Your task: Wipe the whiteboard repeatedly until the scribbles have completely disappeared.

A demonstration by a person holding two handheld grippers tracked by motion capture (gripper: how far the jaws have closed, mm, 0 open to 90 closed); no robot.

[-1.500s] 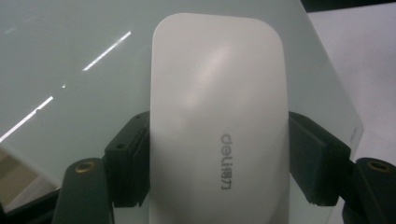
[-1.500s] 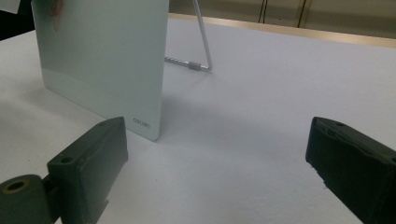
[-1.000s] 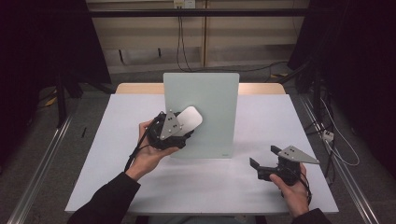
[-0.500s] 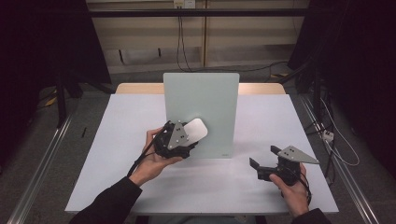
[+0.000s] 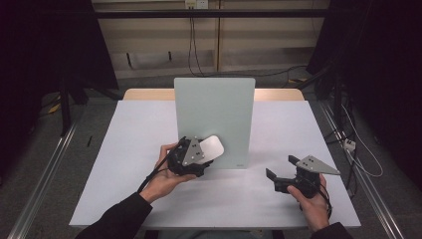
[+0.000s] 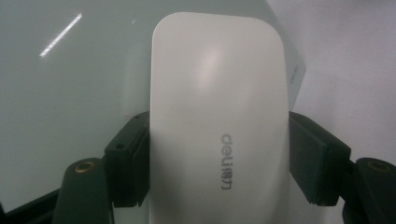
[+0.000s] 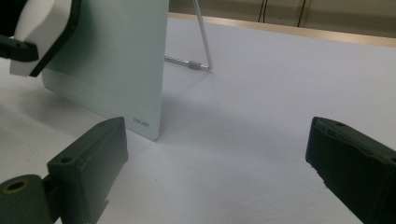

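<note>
Nearest the person, the right gripper (image 5: 282,180) rests low on the white desk (image 5: 124,164), in front of and to the right of the upright board (image 5: 214,114), its fingers (image 7: 88,158) spread wide with nothing between them. The left gripper (image 5: 191,158) is clenched on a white board eraser (image 6: 219,116), a smooth, matte plastic block with rounded corners and a grey "deli" mark, gripped across its sides. The eraser sits against the lower left part of the board's face. The board is a flat, glossy pale-green panel with rounded corners, propped from behind by a thin wire stand (image 7: 201,46). The step in hand appears to be wiping the board; the next move likely calls for keeping the eraser flat and sliding it across with even pressure, without tipping the panel backward.
</note>
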